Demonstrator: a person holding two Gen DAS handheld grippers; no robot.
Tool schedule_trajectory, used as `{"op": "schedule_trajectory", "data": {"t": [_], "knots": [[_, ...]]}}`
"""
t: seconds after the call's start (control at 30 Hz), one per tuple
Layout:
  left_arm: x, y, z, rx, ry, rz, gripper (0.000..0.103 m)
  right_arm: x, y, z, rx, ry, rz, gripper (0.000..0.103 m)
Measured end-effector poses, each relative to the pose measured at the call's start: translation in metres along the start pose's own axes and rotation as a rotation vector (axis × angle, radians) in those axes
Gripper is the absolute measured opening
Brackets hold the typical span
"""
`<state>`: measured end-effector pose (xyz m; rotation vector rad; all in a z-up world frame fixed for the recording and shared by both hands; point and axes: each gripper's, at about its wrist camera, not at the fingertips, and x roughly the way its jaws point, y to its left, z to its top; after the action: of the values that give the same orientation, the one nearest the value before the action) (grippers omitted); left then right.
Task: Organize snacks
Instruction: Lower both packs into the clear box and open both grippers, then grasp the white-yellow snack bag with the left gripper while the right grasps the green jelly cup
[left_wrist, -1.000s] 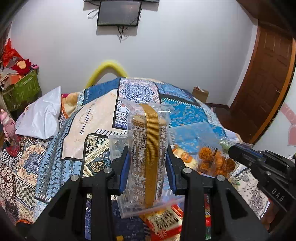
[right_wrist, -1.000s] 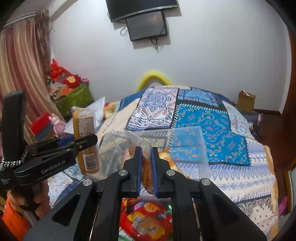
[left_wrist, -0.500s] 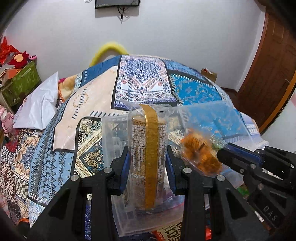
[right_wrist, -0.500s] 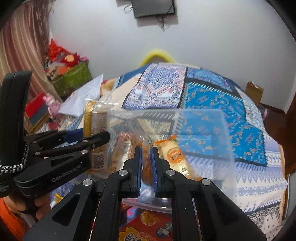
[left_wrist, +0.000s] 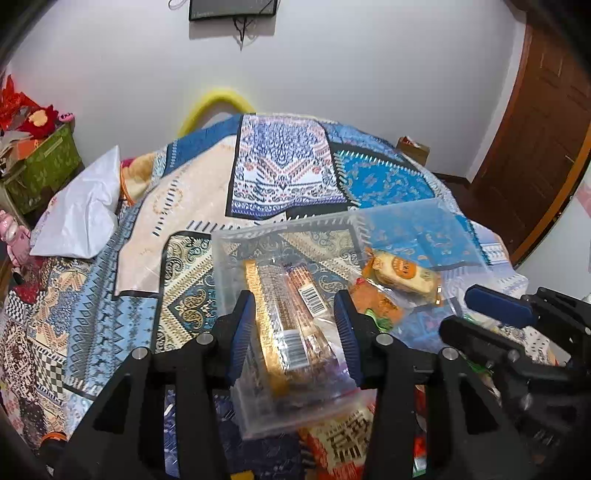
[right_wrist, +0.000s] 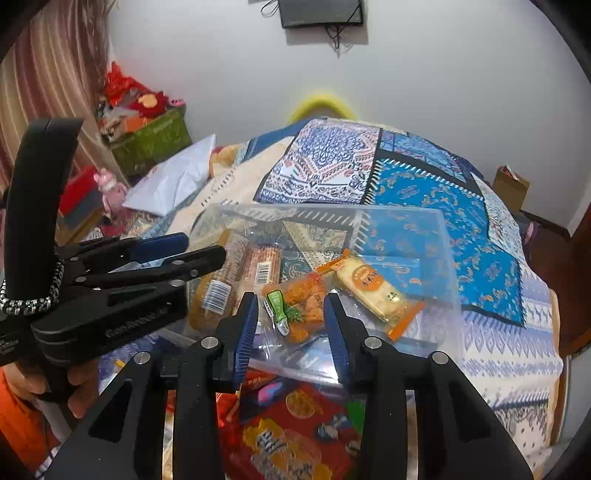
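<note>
A clear plastic box (left_wrist: 284, 229) (right_wrist: 448, 258) lies on the patterned bedspread. Inside it lie a biscuit sleeve with a gold stripe (left_wrist: 284, 325) (right_wrist: 218, 280), a bag of orange fried snacks (right_wrist: 303, 306) (left_wrist: 380, 306) and a pale cracker pack (right_wrist: 373, 288) (left_wrist: 402, 271). My left gripper (left_wrist: 293, 332) is open, its jaws either side of the biscuit sleeve and apart from it. My right gripper (right_wrist: 291, 332) is open, its jaws either side of the fried snack bag. Each gripper also shows in the other's view, the left (right_wrist: 195, 251) and the right (left_wrist: 480, 317).
Red snack packets (right_wrist: 295, 439) (left_wrist: 343, 439) lie on the bed in front of the box. A white bag (left_wrist: 81, 214) lies at the left. A green crate (right_wrist: 151, 140) and toys stand beyond the bed's left edge. A wooden door (left_wrist: 539, 140) is at the right.
Both grippers lowered over the box and opened. The biscuit sleeve tipped over and now lies in the box. The fried snack bag has dropped into the box.
</note>
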<state>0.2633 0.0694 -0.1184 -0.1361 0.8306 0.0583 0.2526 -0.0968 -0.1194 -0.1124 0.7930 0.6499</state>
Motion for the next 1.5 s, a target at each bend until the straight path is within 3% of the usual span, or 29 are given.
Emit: {"op": "schedule_trajectory", "data": {"t": [0.1, 0.13, 0.37, 0.67, 1.07, 1.33, 1.5], "knots": [[-0.021, 0.001, -0.003, 0.01, -0.024, 0.001, 0.049, -0.017, -0.005, -0.002, 0.023, -0.038, -0.021, 0.05], [-0.029, 0.002, -0.004, 0.01, -0.036, 0.003, 0.055, -0.025, -0.008, -0.004, 0.03, -0.053, -0.03, 0.054], [-0.071, 0.015, -0.025, 0.014, -0.058, 0.021, 0.071, -0.066, -0.019, -0.019, 0.055, -0.108, -0.104, 0.061], [-0.08, 0.04, -0.076, -0.025, 0.035, 0.033, 0.071, -0.083, -0.031, -0.056, 0.121, -0.087, -0.114, 0.063], [-0.049, 0.051, -0.145, -0.056, 0.19, 0.034, 0.071, -0.057, -0.045, -0.115, 0.187, 0.056, -0.124, 0.063], [-0.027, 0.046, -0.162, -0.064, 0.236, 0.033, 0.071, -0.029, -0.045, -0.126, 0.229, 0.117, -0.076, 0.063], [-0.022, 0.044, -0.162, -0.056, 0.221, 0.037, 0.071, -0.012, -0.041, -0.125, 0.224, 0.129, -0.095, 0.063]]}}
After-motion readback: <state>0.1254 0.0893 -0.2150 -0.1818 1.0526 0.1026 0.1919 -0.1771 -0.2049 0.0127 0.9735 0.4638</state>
